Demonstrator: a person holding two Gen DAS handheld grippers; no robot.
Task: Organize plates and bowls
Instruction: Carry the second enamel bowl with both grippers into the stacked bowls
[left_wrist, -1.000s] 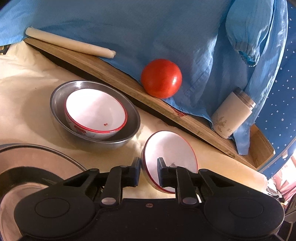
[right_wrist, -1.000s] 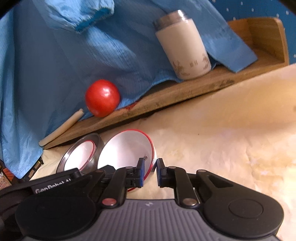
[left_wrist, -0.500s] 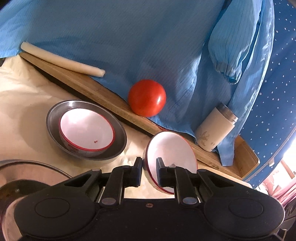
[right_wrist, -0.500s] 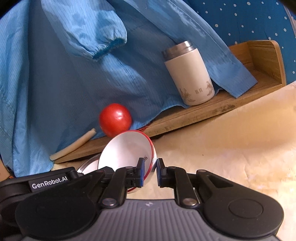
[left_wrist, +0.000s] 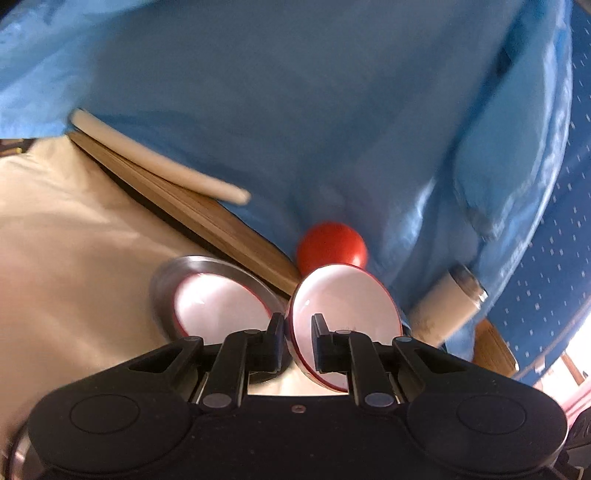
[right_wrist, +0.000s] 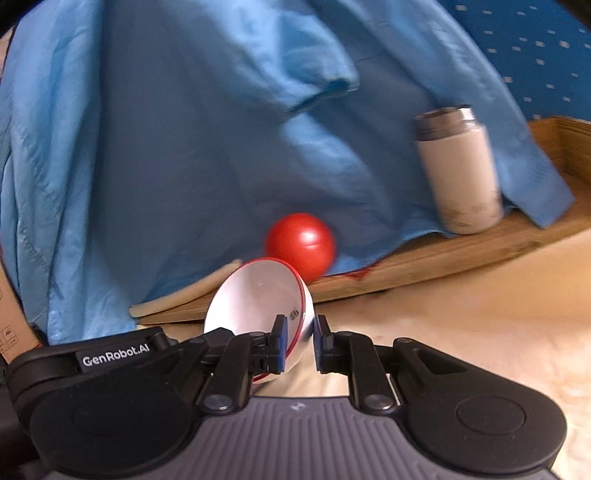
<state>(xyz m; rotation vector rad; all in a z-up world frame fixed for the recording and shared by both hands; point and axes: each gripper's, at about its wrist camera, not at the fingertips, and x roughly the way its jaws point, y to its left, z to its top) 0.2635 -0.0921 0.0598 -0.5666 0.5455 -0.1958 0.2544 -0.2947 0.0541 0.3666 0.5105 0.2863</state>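
A white bowl with a red rim (left_wrist: 347, 306) hangs tilted above the cream-covered table, held from both sides. My left gripper (left_wrist: 298, 325) is shut on its left rim. My right gripper (right_wrist: 300, 326) is shut on the opposite rim of the same bowl (right_wrist: 258, 299). The left gripper's black body (right_wrist: 110, 358) shows at the left of the right wrist view. A second red-rimmed white bowl (left_wrist: 221, 310) sits inside a metal dish (left_wrist: 162, 288) on the table, just left of the held bowl.
A wooden tray (right_wrist: 443, 258) runs along the back, with a red ball (right_wrist: 301, 245), a cream tumbler with a steel top (right_wrist: 458, 170) and a cream stick (left_wrist: 155, 158) on it. Blue cloth (right_wrist: 184, 147) drapes behind. Another metal rim (left_wrist: 14, 454) shows at the lower left.
Both grippers have risen with the bowl, lifting it off the table. The metal dish with the other bowl now sits lower and closer to the fingers in the left wrist view.
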